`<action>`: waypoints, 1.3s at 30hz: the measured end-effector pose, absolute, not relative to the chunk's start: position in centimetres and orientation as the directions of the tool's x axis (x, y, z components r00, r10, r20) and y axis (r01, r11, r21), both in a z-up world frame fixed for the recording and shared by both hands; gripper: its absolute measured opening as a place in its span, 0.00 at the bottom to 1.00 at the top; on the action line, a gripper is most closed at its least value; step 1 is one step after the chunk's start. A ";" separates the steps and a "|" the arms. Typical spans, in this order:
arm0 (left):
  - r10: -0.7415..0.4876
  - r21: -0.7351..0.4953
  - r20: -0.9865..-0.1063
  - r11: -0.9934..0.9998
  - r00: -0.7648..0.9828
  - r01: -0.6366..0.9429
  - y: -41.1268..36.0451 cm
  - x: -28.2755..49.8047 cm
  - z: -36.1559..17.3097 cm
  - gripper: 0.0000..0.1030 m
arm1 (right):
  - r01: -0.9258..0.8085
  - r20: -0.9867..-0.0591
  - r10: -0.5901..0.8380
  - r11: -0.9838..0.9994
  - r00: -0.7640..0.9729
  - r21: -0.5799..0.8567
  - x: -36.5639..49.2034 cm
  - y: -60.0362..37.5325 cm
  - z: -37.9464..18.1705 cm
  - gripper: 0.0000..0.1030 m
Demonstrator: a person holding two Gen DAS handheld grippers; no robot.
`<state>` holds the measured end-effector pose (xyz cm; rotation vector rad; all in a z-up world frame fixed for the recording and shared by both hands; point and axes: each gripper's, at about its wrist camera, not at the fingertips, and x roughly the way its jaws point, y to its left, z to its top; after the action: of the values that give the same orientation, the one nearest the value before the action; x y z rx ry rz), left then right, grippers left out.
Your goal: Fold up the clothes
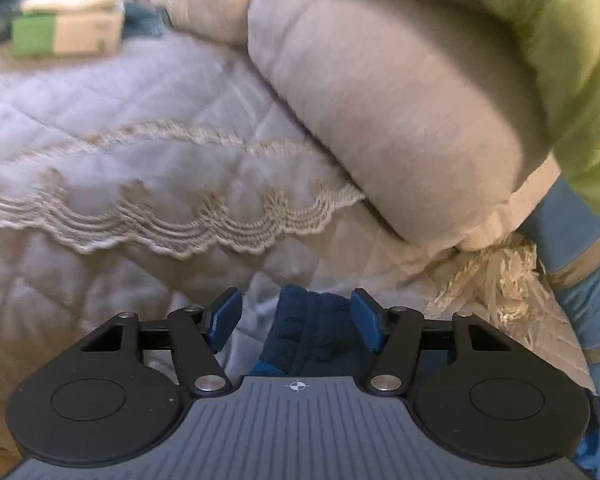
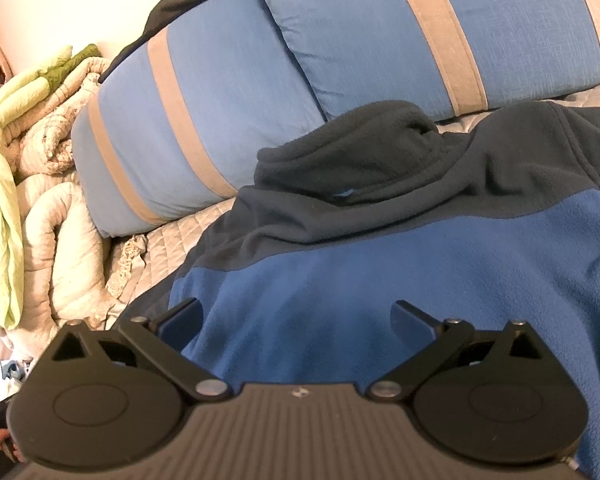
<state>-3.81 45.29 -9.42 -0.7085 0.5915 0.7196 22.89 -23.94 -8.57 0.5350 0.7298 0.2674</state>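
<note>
Quilted lace-trimmed bedspread [image 1: 112, 128], blue tan-striped pillows [image 2: 204, 120], cream wall [image 2: 80, 4].

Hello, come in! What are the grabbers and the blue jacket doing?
Left gripper jaws apart, navy cloth between, not pinched. Right gripper wide open over the blue fleece jacket, spread on the bed. Striped pillows behind; nothing blocking.

A: What carries it all?
B: A bed [image 2: 168, 248] with a quilted, lace-edged cover.
A: And on it?
B: A blue fleece jacket [image 2: 380, 280], two striped blue pillows [image 2: 172, 140], a rolled beige quilt [image 1: 380, 112], a small box [image 1: 68, 32].
</note>
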 end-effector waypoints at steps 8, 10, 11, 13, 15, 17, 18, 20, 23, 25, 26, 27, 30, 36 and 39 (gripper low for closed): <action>0.510 -0.215 -0.625 0.616 0.591 -0.758 44.3 -1.8 -6.1 0.20 | -0.042 -0.572 0.400 0.843 0.717 0.536 23.0 -23.7 -8.8 1.00; 0.560 -0.158 -0.582 0.633 0.590 -0.758 43.6 -1.4 -4.8 0.26 | -0.047 -0.572 0.400 0.845 0.716 0.532 23.0 -23.6 -8.8 1.00; 0.582 -0.130 -0.573 0.630 0.577 -0.766 43.4 -1.1 -4.6 0.28 | -0.050 -0.573 0.400 0.847 0.715 0.530 23.0 -23.6 -8.8 1.00; 0.631 -0.060 -0.568 0.608 0.528 -0.791 42.8 -0.3 -4.2 0.51 | -0.053 -0.572 0.401 0.848 0.715 0.527 23.0 -23.6 -8.7 1.00; 0.650 -0.045 -0.549 0.604 0.525 -0.796 42.0 -0.4 -3.9 0.61 | -0.055 -0.570 0.402 0.847 0.717 0.528 22.9 -23.6 -8.7 1.00; 0.609 -0.069 -0.549 0.649 0.573 -0.757 40.8 -0.4 -3.6 0.61 | -0.054 -0.569 0.402 0.846 0.717 0.530 22.9 -23.7 -8.7 1.00; 0.578 -0.085 -0.551 0.678 0.601 -0.730 40.2 -0.4 -3.4 0.61 | -0.053 -0.568 0.402 0.845 0.718 0.532 22.9 -23.7 -8.7 1.00; 0.513 -0.117 -0.555 0.731 0.655 -0.672 39.0 -0.2 -3.1 0.61 | -0.053 -0.565 0.406 0.841 0.718 0.538 23.0 -23.7 -8.6 1.00; 0.412 -0.143 -0.557 0.807 0.721 -0.572 36.7 0.4 -2.9 0.61 | -0.061 -0.563 0.412 0.841 0.716 0.538 23.0 -23.6 -8.6 1.00; 0.341 -0.145 -0.561 0.857 0.755 -0.494 34.5 1.1 -3.0 0.61 | -0.067 -0.561 0.415 0.841 0.716 0.537 22.9 -23.6 -8.5 1.00; 0.304 -0.149 -0.565 0.877 0.767 -0.457 33.3 1.5 -3.0 0.61 | -0.068 -0.561 0.416 0.841 0.716 0.537 22.8 -23.7 -8.5 1.00; 0.263 -0.158 -0.571 0.894 0.778 -0.418 32.2 2.0 -3.2 0.61 | -0.066 -0.561 0.416 0.840 0.716 0.538 22.8 -23.7 -8.5 1.00; 0.116 -0.193 -0.599 0.939 0.792 -0.284 28.7 3.4 -3.7 0.61 | -0.056 -0.563 0.414 0.837 0.716 0.544 22.9 -23.8 -8.5 1.00; -0.106 -0.182 -0.691 0.983 0.715 -0.031 20.7 6.6 -6.0 0.61 | -0.056 -0.566 0.418 0.835 0.711 0.547 23.0 -23.6 -8.5 1.00; -0.185 -0.196 -0.712 0.979 0.678 0.061 17.5 8.2 -7.3 0.61 | -0.059 -0.564 0.422 0.834 0.709 0.549 23.0 -23.7 -8.6 1.00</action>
<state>8.18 17.52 -7.30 -0.1605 0.8155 -0.1390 23.02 -23.65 -8.57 0.5295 0.7404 0.2809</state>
